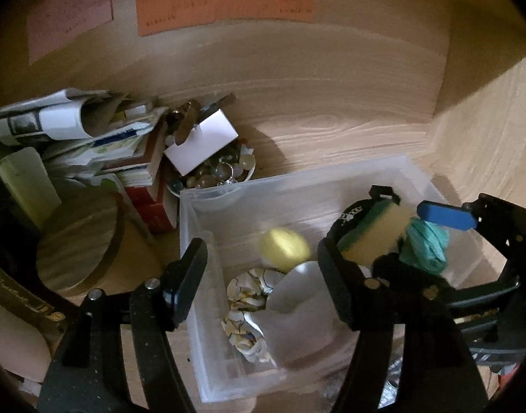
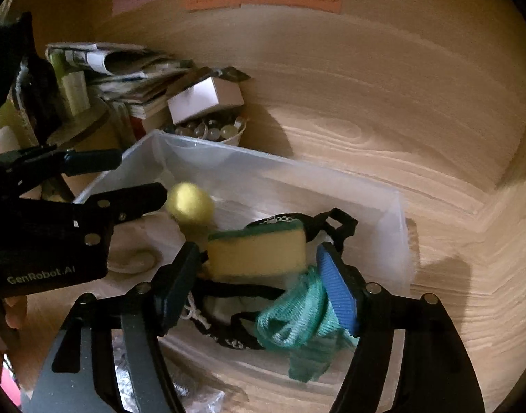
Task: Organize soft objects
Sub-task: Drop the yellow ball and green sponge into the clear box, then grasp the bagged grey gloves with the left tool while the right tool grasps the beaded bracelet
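Observation:
A clear plastic bin [image 1: 207, 199] [image 2: 397, 227] stands on the wooden surface. In it lie a yellow ball [image 1: 285, 245] [image 2: 189, 203], a yellow-green sponge [image 1: 369, 230] [image 2: 256, 253], a teal mesh cloth [image 1: 424, 246] [image 2: 297, 323], a black strap [image 2: 331, 223], a crumpled patterned paper [image 1: 245, 309] and a white soft piece [image 1: 297, 303]. My left gripper [image 1: 263, 282] is open over the bin's near left part. My right gripper [image 2: 259, 289] is open over the sponge and mesh, with blue pads [image 2: 338, 289].
Left of the bin are a bowl of glass marbles [image 1: 218, 172] [image 2: 207, 129] with a white card on it, stacked books and papers [image 1: 90, 144] [image 2: 125, 69], and a round wooden lid [image 1: 76, 237]. Coloured paper notes [image 1: 225, 3] are on the back wall.

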`<state>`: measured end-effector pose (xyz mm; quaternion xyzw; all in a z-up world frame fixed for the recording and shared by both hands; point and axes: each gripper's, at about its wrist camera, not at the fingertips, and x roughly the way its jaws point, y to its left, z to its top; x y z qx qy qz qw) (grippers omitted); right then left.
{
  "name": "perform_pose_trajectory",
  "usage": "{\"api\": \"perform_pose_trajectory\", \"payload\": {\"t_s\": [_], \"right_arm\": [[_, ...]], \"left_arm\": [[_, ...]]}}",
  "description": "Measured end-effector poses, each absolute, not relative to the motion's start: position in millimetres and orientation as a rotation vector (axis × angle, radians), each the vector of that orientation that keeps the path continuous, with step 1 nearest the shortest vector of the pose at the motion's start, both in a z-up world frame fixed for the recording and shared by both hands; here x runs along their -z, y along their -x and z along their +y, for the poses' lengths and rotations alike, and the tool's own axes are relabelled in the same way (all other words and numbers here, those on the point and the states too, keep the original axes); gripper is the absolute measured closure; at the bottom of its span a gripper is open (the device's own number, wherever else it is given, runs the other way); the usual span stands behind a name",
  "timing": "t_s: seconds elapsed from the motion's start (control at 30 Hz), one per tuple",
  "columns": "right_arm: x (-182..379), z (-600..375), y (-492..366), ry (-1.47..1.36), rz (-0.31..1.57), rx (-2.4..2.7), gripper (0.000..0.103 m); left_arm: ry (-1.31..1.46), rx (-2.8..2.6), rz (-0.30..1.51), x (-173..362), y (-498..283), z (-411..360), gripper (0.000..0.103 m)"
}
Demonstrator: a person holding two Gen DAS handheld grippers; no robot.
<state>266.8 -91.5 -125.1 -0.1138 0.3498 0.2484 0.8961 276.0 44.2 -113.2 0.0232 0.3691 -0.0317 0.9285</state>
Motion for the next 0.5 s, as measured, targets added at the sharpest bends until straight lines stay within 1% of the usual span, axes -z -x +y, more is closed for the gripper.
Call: {"api": "perform_pose_trajectory", "payload": {"t_s": [0.17, 0.23, 0.27, 0.3, 0.47, 0.5], "right_arm": [[105.5, -106.3, -256.0, 0.195, 0.674, -0.52, 0.032], [95.9, -114.7, -247.9, 0.177, 0.641, -0.517, 0.026], [90.2, -119.7, -242.5, 0.168, 0.619, -0.516, 0.025], [86.0, -123.6, -238.0, 0.16, 0.603, -0.516, 0.022], [64.9, -147.9, -209.3, 0.134, 0.507, -0.511, 0.02], [62.8, -152.4, -204.7, 0.131, 0.495, -0.505, 0.018]], "left_arm": [[-0.004, 0.084, 0.708, 93.5, -254.0, 51.8, 0.036], [0.004, 0.09, 0.68, 86.1, -245.8, 52.5, 0.03], [0.009, 0.093, 0.656, 80.9, -237.6, 53.5, 0.018], [0.011, 0.093, 0.639, 76.7, -232.2, 53.2, 0.01], [-0.005, 0.104, 0.587, 67.4, -198.9, 49.0, 0.003], [-0.009, 0.103, 0.585, 67.7, -194.3, 48.0, 0.002]]}}
